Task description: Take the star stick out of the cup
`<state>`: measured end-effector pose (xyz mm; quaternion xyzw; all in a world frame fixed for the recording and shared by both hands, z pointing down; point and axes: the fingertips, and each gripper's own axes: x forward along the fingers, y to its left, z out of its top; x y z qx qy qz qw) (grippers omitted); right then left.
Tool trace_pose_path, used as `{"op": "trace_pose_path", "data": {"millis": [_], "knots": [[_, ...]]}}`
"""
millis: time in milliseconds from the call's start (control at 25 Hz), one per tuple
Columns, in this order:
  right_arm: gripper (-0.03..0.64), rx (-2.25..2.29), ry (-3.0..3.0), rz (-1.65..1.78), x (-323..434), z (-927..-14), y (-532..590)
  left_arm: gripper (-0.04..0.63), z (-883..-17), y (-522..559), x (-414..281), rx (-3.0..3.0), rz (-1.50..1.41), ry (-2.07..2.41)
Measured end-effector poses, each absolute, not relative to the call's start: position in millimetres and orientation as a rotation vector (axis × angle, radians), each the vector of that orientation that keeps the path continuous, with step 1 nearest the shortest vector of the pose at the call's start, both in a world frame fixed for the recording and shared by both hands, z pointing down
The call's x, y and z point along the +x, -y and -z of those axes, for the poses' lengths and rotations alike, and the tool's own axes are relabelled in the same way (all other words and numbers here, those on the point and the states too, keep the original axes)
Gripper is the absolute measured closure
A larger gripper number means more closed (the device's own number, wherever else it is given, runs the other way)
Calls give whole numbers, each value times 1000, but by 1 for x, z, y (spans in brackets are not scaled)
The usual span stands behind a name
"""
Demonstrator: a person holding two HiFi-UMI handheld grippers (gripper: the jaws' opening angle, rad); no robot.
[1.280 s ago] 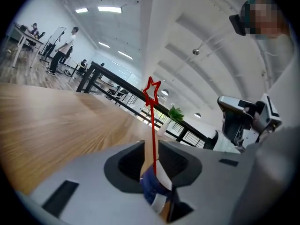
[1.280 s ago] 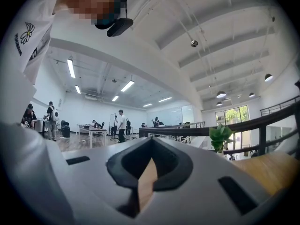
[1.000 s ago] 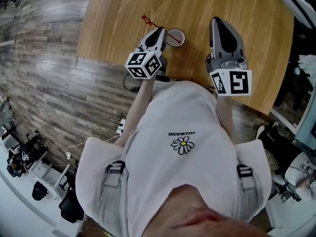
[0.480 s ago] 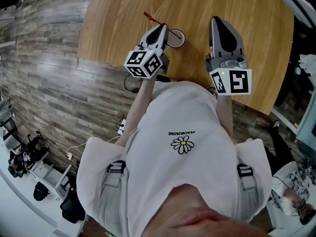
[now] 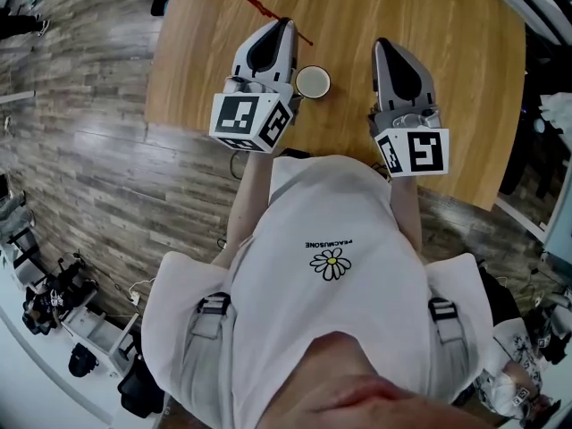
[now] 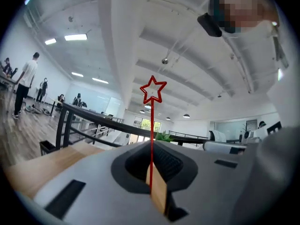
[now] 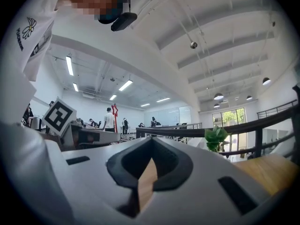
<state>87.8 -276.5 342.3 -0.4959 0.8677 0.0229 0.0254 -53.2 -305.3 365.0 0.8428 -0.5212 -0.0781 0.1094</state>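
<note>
My left gripper [image 5: 283,25] is shut on the thin red stem of the star stick [image 5: 261,4], held above the wooden table [image 5: 456,70]. In the left gripper view the stem rises straight from between the closed jaws to the red outline star [image 6: 153,89], which stands against the ceiling. The small white cup [image 5: 313,82] sits upright on the table just right of the left gripper, with nothing in it. My right gripper [image 5: 382,45] hovers to the cup's right, shut with nothing between its jaws [image 7: 149,165]. From the right gripper view the star [image 7: 114,110] shows at the left.
The table's near edge [image 5: 223,132] runs just under both grippers, with plank floor [image 5: 80,150] and a cable [image 5: 234,161] beyond it at the left. A black railing [image 6: 70,114] and distant people [image 6: 24,81] appear in the gripper views.
The left gripper has lifted up and away from the cup with the star stick in its jaws. The stick has come out of the cup. The right gripper barely moved.
</note>
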Motion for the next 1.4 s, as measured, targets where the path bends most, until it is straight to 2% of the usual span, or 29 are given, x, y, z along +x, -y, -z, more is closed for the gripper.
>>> {"op": "trace_pose_path", "data": {"millis": [360,560,1400], "knots": [[607,-1567,-2670,-87,90,-342,274,577,-298,295,-38,2740,135,1820],[607,-1672,-2676,-185,94,-346,274,577,-304,293,-26,2806,33,1834],[608,-1724,-2713,-235,101,-355,274,575,-310,290,-18,2792,81,1754]]}}
